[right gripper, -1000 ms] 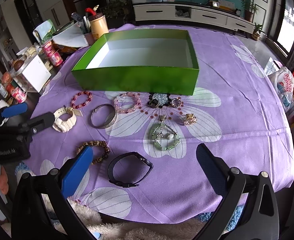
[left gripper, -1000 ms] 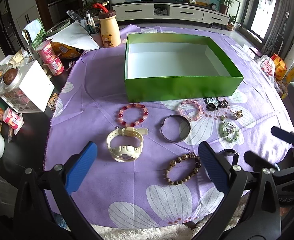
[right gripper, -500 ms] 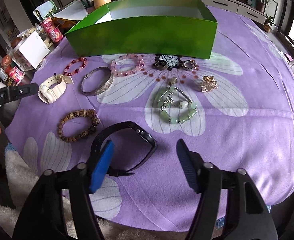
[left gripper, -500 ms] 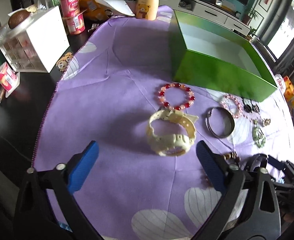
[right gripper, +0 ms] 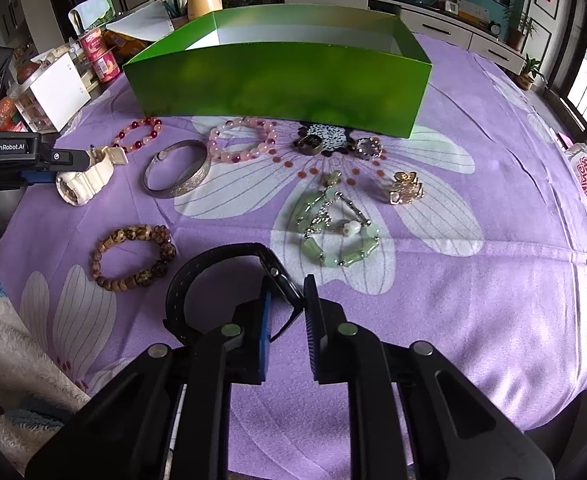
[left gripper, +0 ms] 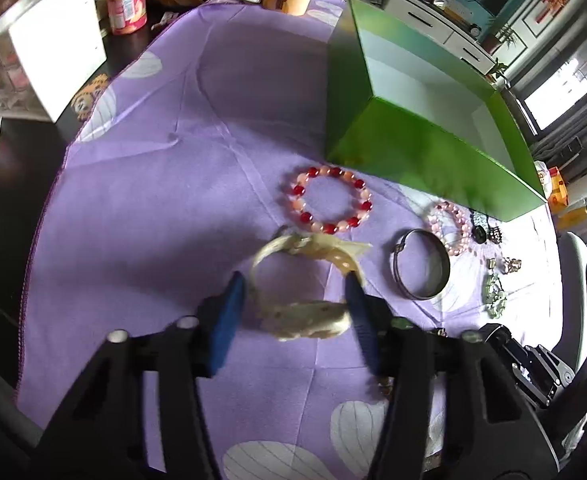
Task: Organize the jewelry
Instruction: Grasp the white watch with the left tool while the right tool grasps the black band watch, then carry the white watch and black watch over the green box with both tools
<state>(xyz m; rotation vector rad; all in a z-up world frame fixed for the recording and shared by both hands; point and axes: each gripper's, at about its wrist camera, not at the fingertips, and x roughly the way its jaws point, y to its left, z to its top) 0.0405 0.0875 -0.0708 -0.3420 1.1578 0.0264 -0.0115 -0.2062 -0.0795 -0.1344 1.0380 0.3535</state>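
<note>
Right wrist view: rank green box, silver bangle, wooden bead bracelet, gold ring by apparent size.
1. green box, by far the largest.
2. wooden bead bracelet and silver bangle: they look alike, and the bracelet lies nearer the camera, so no ranking.
3. gold ring, smallest.

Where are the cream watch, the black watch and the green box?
cream watch [left gripper: 305, 318], left wrist view, on its case between the fingers.
black watch [right gripper: 213, 258], right wrist view, on the upper arc of its strap.
green box [right gripper: 277, 80], right wrist view, on its near outer wall.
</note>
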